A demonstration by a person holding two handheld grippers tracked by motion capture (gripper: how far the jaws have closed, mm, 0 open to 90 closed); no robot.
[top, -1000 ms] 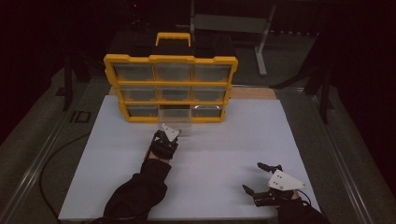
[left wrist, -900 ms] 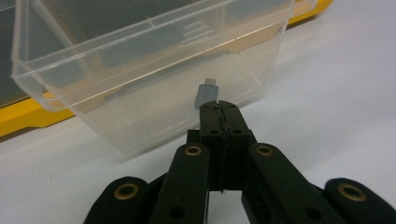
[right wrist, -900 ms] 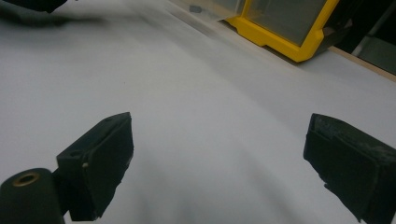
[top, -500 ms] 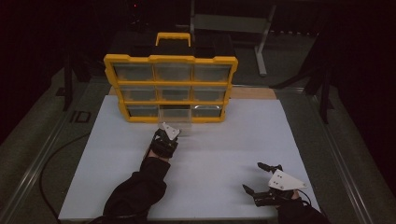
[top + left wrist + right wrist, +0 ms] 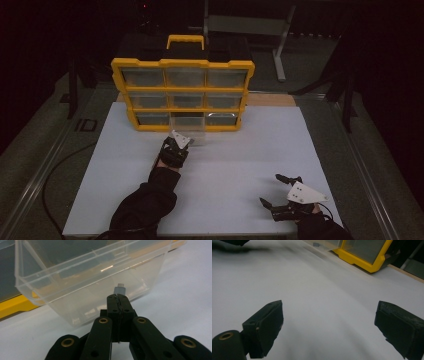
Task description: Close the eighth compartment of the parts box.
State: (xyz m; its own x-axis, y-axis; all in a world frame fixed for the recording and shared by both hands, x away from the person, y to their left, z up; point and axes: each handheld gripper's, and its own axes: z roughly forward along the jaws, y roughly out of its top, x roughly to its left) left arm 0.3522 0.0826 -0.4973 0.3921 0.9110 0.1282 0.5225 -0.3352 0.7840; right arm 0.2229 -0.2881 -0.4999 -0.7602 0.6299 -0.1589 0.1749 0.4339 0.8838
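- A clear plastic drawer point(image 5: 82, 287) – thin-walled, glossy, with rounded corners and a rolled rim – is seen pulled partway out of the bottom row of a yellow-framed organiser point(image 5: 182, 95), resting on the white sheet in front of it.
- The left gripper point(image 5: 181, 142) is held at the drawer's front wall; in the left gripper view its matte black jaws are pressed together on a small grey tab point(image 5: 120, 289), which seems to be the drawer's pull, though the clear plastic makes this hard to judge.
- The right gripper point(image 5: 280, 190) lies well apart, near the front right corner of the sheet, its blocky, rough-faced jaws spread wide with nothing between them.
- The organiser is built of three rows of translucent drawers in a hard yellow frame, topped by a black lid and a yellow handle.
- The table point(image 5: 310, 145) is covered by a smooth, matte white sheet – a strip of bare wood shows behind it.
- The room around is dark; a grey metal stand point(image 5: 280, 45) is made out behind the table.
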